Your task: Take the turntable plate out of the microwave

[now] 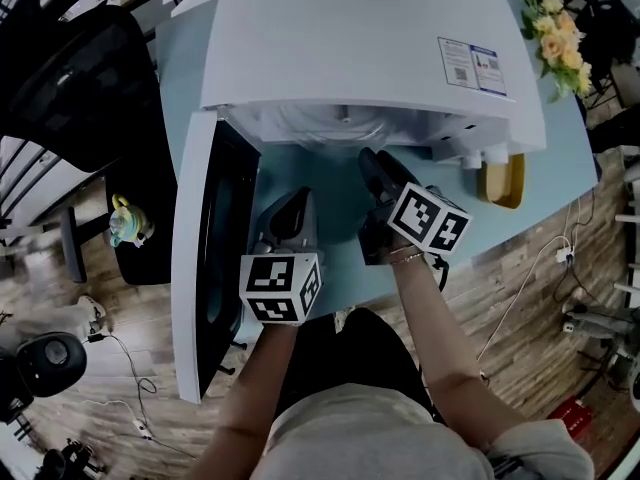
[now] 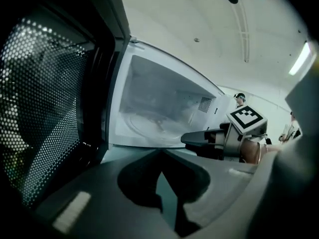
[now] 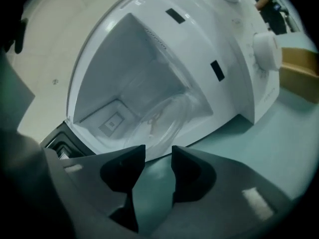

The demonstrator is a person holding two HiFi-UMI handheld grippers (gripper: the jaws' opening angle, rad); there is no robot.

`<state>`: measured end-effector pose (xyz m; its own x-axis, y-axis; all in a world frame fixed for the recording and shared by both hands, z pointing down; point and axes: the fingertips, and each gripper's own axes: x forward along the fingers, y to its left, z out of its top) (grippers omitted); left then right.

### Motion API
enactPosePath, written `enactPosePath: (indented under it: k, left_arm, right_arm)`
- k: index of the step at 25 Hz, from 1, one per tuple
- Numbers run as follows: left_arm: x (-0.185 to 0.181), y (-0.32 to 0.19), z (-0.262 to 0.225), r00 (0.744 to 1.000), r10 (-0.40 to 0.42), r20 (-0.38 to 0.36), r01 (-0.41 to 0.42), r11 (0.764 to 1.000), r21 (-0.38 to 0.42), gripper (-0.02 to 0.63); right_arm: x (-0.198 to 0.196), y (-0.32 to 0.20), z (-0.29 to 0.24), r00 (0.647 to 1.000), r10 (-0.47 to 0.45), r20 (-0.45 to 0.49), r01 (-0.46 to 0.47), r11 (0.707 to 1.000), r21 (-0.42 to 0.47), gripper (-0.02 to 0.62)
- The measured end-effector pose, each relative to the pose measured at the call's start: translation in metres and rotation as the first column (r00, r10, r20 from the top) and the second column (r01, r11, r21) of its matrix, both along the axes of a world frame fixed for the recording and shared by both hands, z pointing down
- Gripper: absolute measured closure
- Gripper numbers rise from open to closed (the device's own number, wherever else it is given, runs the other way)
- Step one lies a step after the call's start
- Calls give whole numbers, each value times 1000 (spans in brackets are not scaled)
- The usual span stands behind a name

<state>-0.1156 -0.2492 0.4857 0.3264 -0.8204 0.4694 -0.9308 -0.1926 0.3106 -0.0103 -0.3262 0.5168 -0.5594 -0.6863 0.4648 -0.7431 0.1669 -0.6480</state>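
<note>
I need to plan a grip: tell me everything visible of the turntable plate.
The plate is a round, clear disc that looks like glass, with a raised rim and a small three-armed mark at its centre. It lies flat on the floor of the open microwave. Nothing holds it: the right gripper is just outside, jaws apart and empty.

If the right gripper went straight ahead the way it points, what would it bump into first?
Probably the front edge of the glass turntable plate in the open microwave. The right gripper, jaws open, aims at it, but depth is unclear.
</note>
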Motion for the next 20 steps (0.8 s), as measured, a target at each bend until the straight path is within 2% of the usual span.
enactPosePath:
  k: [5,11,15,17,20]
  left_arm:
    - [0,-6,4,1000,-12,-20,12,1000,-2,606]
    - [8,-9,11,999,20,-41,-21,1000,-10,606]
    - [6,-15,13,998,1,-62,-1,1000,-7,606]
    - [3,-17,11,997,-20,-70,21,1000,9,606]
    - [6,-19,5,993,-6,-118,12,999,46,606]
  right_arm:
    - [-1,-8,4,999,16,46,-16,1000,4,434]
    - [0,-13,5,966,85,243,-75,996,-48,482]
    - [-1,-17,5,958,77,277,-67,997,-47,504]
    - [-2,-18,6,956,64,285,-56,998,-38,486]
    - [0,-17,6,954,71,290,-63,997,-35,491]
